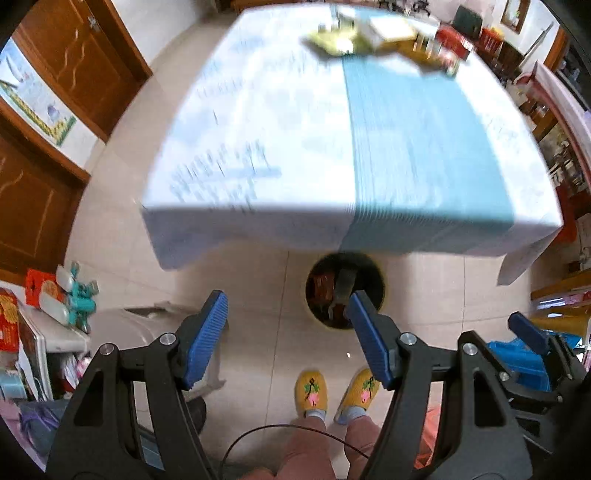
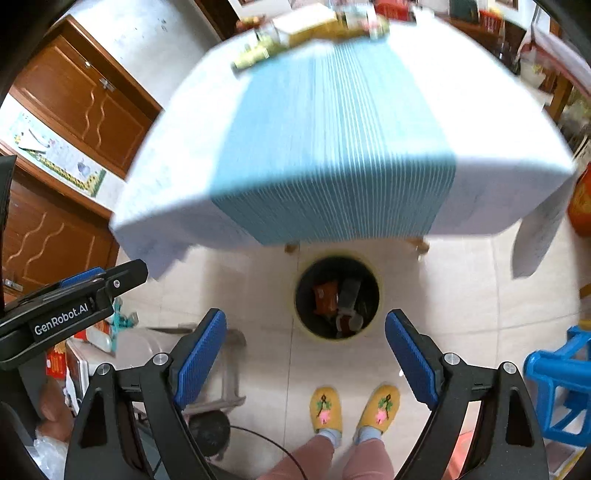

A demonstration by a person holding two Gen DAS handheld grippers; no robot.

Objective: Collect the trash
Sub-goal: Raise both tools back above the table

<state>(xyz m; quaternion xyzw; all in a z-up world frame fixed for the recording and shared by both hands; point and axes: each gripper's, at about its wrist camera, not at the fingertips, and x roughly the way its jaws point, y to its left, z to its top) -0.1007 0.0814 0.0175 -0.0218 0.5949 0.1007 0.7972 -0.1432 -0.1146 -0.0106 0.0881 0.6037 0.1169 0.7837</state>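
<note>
A round dark bin [image 1: 345, 290] [image 2: 337, 295] stands on the floor tiles just before the table's near edge, with red, orange and grey trash inside. My left gripper [image 1: 286, 306] hangs open and empty high above the floor, its right finger overlapping the bin's rim in the picture. My right gripper [image 2: 306, 325] is open and empty too, its blue pads either side of the bin as seen from above. Blurred packets and boxes [image 1: 373, 35] [image 2: 310, 29] lie at the far end of the table [image 1: 258, 129] [image 2: 480, 122], which wears a white cloth with a blue striped runner.
A person's feet in yellow slippers [image 1: 334, 393] [image 2: 354, 408] stand near the bin. A grey stool and cluttered shelf [image 1: 59, 321] sit at the left, a blue plastic stool [image 2: 557, 387] at the right. Wooden doors [image 1: 74, 62] line the left wall.
</note>
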